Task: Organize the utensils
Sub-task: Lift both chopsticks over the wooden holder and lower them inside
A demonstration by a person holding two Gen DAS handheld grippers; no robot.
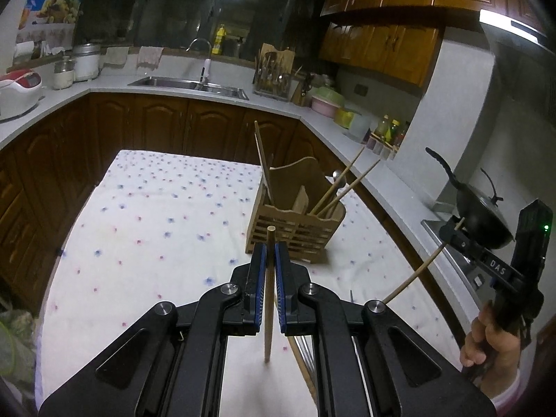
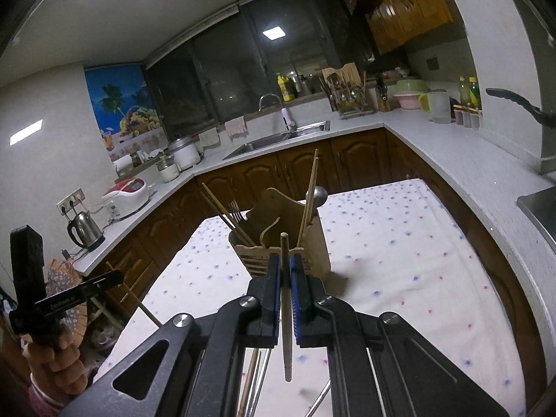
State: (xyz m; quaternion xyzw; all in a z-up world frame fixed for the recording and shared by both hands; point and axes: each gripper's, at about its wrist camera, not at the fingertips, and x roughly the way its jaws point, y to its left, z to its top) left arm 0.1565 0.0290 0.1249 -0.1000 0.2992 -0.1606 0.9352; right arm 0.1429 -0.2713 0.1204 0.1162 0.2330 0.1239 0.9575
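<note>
A wooden utensil holder [image 1: 295,222] [image 2: 281,239] stands on the flower-print cloth and holds several chopsticks, a spoon and a fork. My left gripper [image 1: 270,248] is shut on a wooden chopstick [image 1: 268,299], held upright just in front of the holder. My right gripper [image 2: 285,260] is shut on another chopstick [image 2: 285,309], also upright before the holder. The right gripper and its chopstick [image 1: 417,274] also show at the right of the left wrist view. The left gripper [image 2: 104,278] shows at the left of the right wrist view. More utensils [image 2: 257,378] lie on the cloth under my right gripper.
The cloth-covered table [image 1: 156,215] stands inside a U-shaped counter with a sink [image 1: 187,85], a rice cooker [image 1: 17,93], a kettle [image 2: 85,232], another utensil rack [image 1: 274,76] and a black wok [image 1: 483,215] on the stove.
</note>
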